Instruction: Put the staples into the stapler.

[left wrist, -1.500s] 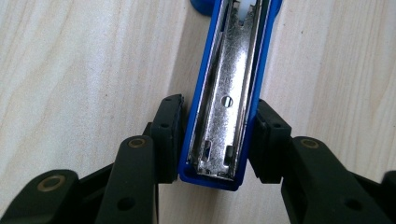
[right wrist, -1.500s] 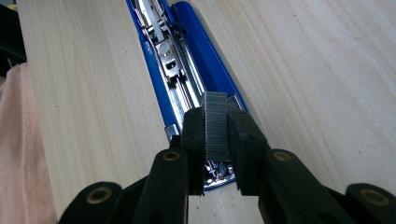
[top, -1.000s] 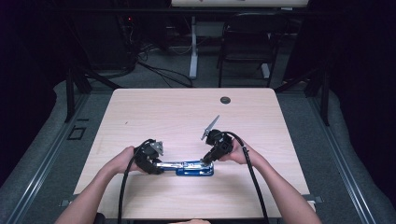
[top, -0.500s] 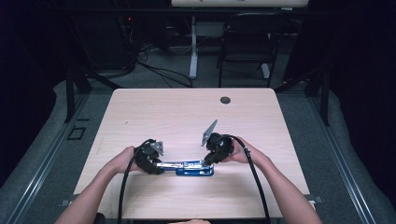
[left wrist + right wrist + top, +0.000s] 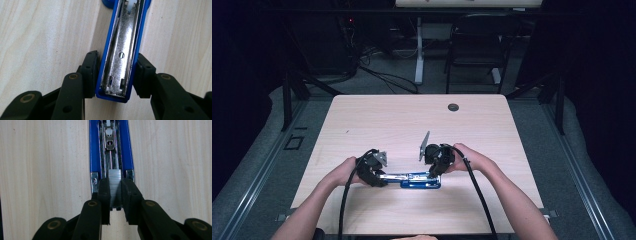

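From above, the person is leaning both forearms in over the near edge of the wooden table [image 5: 362, 125], and an opened blue stapler [image 5: 414, 180] is lying flat between the two hands. The left gripper [image 5: 373, 172] is sitting at one end of it and the right gripper [image 5: 435, 167] at the other, but what the jaws are doing there is too small to make out. The left gripper view is filling that in: its jaws are pressing against both blue sides of the stapler [image 5: 122, 55], clamping the end with the shiny metal channel facing up. The right gripper view is showing something else: narrowly set jaws are pinching a strip of staples [image 5: 115, 188], which is lying in the stapler's open magazine [image 5: 111, 152].
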Demonstrator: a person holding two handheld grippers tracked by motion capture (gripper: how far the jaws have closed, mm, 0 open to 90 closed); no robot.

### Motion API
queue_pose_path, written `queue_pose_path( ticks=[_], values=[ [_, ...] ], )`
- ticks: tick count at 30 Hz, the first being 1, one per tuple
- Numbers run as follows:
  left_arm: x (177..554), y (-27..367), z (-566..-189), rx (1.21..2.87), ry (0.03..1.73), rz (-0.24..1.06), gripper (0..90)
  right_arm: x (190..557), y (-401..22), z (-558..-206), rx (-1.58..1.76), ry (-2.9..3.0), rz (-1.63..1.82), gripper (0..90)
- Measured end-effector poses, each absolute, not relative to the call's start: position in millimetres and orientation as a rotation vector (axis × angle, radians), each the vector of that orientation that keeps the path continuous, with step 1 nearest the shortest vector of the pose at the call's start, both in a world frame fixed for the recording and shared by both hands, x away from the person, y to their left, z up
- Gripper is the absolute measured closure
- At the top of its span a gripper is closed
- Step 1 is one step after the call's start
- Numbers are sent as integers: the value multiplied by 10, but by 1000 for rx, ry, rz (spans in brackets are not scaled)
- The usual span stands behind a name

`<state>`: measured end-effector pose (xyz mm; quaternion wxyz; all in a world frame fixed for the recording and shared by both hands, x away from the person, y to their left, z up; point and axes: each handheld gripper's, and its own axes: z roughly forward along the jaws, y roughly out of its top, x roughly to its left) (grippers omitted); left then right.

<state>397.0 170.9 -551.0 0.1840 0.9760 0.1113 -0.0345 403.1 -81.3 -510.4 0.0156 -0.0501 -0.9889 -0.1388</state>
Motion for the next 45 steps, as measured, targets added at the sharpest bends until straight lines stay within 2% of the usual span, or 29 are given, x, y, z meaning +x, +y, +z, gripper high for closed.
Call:
queue_pose_path(
  ticks=[16, 21, 30, 38, 42, 45],
  values=[
    [3971, 1708, -5511, 2752, 314, -98, 600, 4014, -655, -5129, -84, -3118, -305, 778],
    [3970, 1709, -5514, 2748, 318, -100, 601, 4034, -718, -5106, -129, -3072, -372, 727],
    [3969, 1704, -5515, 2749, 315, -95, 601, 4083, -869, -5023, -276, -3011, -568, 724],
    [3972, 1708, -5512, 2751, 312, -99, 601, 4078, -707, -5131, -244, -3045, -426, 713],
    [3972, 1708, -5513, 2750, 311, -100, 601, 4101, -698, -5159, -245, -3045, -385, 719],
    [3973, 1708, -5513, 2750, 312, -100, 601, 4092, -702, -5156, -229, -3038, -376, 769]
  ],
)
